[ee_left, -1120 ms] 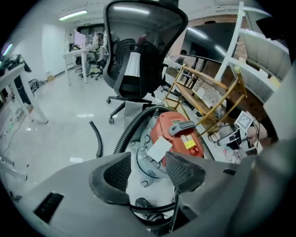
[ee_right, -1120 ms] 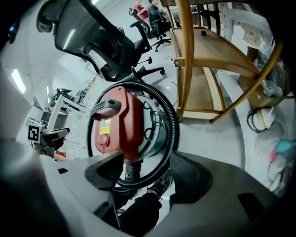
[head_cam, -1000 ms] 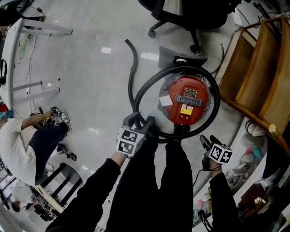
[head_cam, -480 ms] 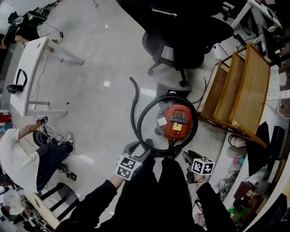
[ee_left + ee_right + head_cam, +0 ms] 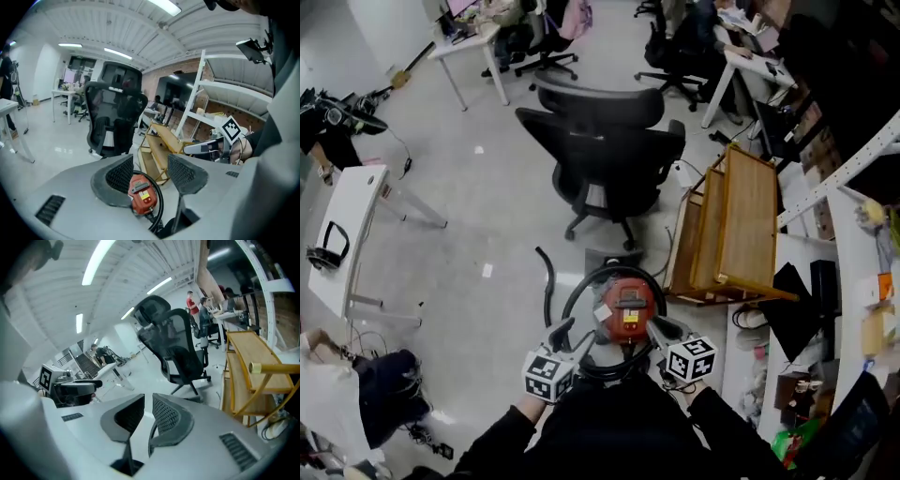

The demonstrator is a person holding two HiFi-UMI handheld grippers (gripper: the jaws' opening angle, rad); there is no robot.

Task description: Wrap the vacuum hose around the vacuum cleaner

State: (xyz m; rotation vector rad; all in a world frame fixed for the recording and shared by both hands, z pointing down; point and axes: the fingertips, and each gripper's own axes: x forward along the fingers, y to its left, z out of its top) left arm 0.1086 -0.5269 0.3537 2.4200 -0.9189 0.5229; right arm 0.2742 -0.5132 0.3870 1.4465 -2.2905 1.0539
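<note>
Both tongs hang above the red vacuum cleaner [image 5: 625, 312], ringed by its black hose [image 5: 577, 302]. The left tongs [image 5: 151, 165] stand apart, gripping nothing. The right tongs [image 5: 148, 405] are closing on empty air.

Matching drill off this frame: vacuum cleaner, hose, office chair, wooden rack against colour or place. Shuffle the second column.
1. vacuum cleaner
2. hose
3. office chair
4. wooden rack

A. looped round the vacuum body
B. right of the vacuum in the head view
C. red, on the floor
D. on a wheeled base, beyond the vacuum

Pairs: 1-C, 2-A, 3-D, 4-B
</note>
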